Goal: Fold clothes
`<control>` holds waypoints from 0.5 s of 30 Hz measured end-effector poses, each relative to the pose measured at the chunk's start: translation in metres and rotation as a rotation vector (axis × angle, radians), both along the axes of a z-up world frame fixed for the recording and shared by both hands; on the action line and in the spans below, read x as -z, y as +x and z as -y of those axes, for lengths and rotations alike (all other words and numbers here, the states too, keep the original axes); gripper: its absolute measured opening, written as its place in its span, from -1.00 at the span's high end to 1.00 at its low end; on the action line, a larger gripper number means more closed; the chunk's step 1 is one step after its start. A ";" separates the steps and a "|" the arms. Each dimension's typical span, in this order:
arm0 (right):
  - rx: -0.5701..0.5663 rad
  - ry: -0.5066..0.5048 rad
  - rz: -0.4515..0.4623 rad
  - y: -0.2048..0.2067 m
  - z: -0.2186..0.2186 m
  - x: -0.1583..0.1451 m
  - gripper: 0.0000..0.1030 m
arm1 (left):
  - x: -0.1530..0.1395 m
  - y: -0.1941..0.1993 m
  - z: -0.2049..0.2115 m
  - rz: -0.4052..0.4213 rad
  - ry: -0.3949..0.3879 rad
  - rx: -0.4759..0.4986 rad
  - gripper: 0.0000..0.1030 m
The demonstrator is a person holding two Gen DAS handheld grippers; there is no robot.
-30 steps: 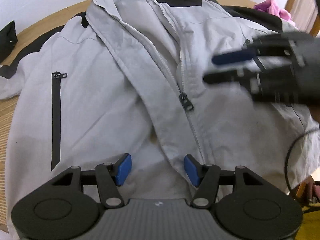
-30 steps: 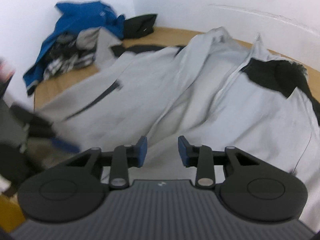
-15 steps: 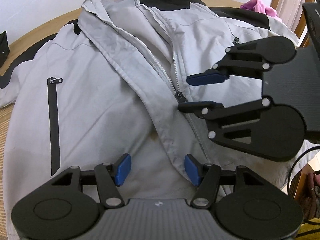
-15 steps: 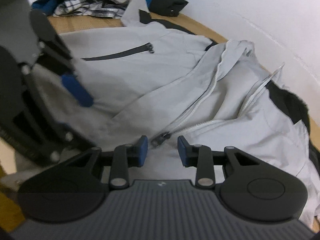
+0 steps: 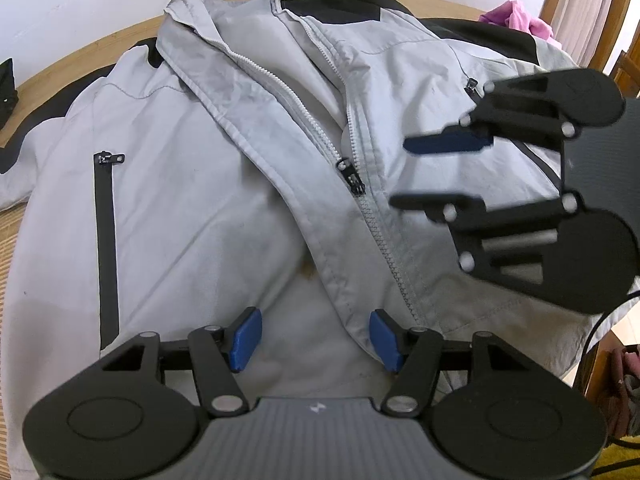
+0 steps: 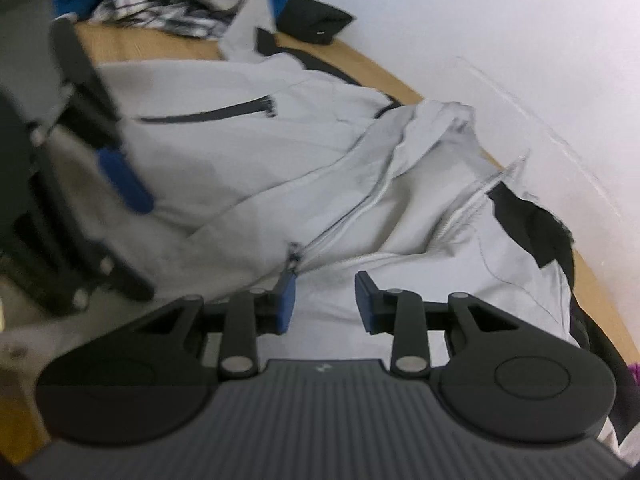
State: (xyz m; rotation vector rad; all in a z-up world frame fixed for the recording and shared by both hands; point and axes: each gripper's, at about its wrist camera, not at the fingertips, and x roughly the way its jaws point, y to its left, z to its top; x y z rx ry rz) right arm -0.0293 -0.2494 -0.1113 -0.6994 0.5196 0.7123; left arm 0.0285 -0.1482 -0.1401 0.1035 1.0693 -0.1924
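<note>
A light grey jacket (image 5: pixel 192 208) with black shoulder panels lies spread front-up on a wooden table (image 5: pixel 120 40), half unzipped. Its black zipper pull (image 5: pixel 354 180) sits mid-chest. My left gripper (image 5: pixel 314 338) is open and empty just above the jacket's lower front. My right gripper (image 5: pixel 416 172) is open and empty, hovering right of the zipper pull. In the right wrist view the right gripper (image 6: pixel 324 300) hovers over the jacket (image 6: pixel 224 152), with the zipper pull (image 6: pixel 294 258) just beyond its left fingertip (image 6: pixel 286 300). The left gripper (image 6: pixel 120 184) shows blurred at the left.
A pile of blue and plaid clothes (image 6: pixel 160 4) and a black garment (image 6: pixel 316 16) lie at the table's far end by the white wall. A pink cloth (image 5: pixel 520 20) lies beyond the jacket's right sleeve. A black item (image 5: pixel 6 92) sits at the left edge.
My right gripper swung in toward the zipper pull, then drew back a little to the right. The left gripper stayed put and open. The jacket has not moved.
</note>
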 end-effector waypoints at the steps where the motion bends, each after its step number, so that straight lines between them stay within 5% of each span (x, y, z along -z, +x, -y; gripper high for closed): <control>1: -0.021 -0.008 -0.010 -0.002 0.000 0.001 0.32 | 0.000 0.000 0.000 0.000 0.001 0.000 -0.23; 5: -0.049 0.027 -0.056 0.011 -0.004 0.001 0.30 | 0.001 0.003 0.004 0.000 0.004 -0.002 -0.23; 15: -0.106 0.191 -0.392 0.083 0.000 0.001 0.30 | 0.001 0.002 0.005 -0.008 0.008 -0.026 -0.24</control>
